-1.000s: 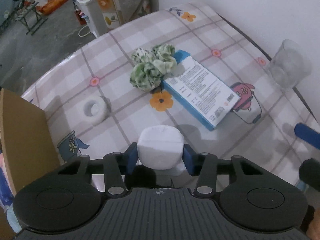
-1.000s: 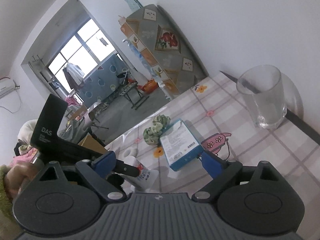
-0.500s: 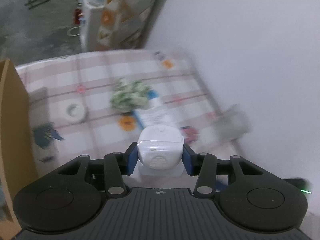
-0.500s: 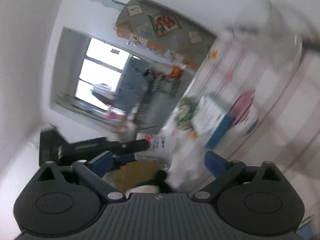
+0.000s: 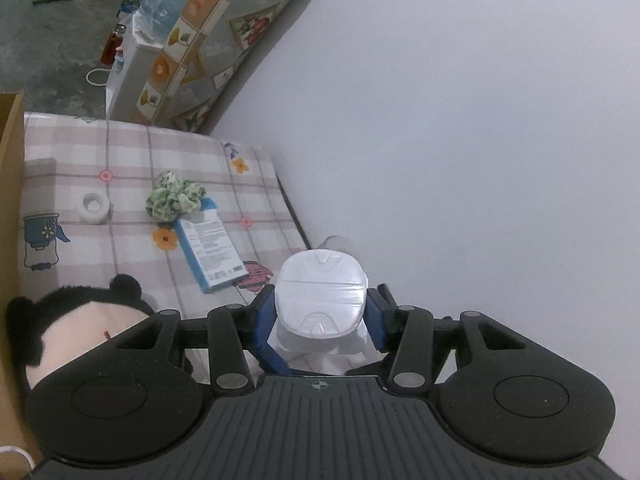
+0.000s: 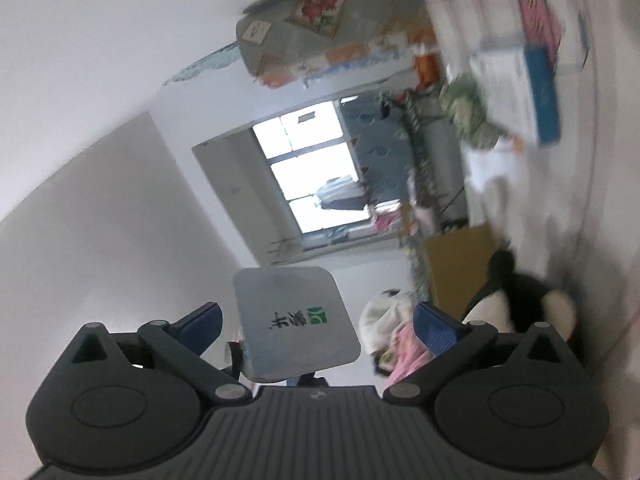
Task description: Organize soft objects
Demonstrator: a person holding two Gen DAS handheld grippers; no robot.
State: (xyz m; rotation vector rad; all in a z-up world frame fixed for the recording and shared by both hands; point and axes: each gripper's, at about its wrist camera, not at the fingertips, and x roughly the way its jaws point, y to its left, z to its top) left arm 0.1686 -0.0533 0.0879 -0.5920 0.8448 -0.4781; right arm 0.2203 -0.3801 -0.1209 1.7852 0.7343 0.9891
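Note:
My left gripper (image 5: 322, 309) is shut on a white soft pack of tissues (image 5: 320, 288), its blue pads pressing both sides, lifted above the checked tablecloth (image 5: 128, 148). In the right wrist view the same pack (image 6: 292, 320), grey-white with a green logo, sits between the fingers of my right gripper (image 6: 318, 320), which stands wide open; neither pad touches it. A green and white scrunchie (image 5: 174, 200) lies mid-table. A panda plush (image 5: 76, 320) lies at the near left beside a cardboard box (image 5: 10, 200); the plush (image 6: 516, 300) also shows at the right wrist view's right edge.
A blue and white carton (image 5: 210, 250) lies next to the scrunchie, a white tape roll (image 5: 95, 207) to its left. The white wall (image 5: 460, 140) runs along the table's right edge. A patterned cabinet (image 5: 208, 40) stands beyond the table. The right wrist view is rolled sideways and blurred.
My left gripper rose and swung toward the wall with the pack still held; the panda plush came into view. My right gripper rolled over, and the pack now shows between its open fingers.

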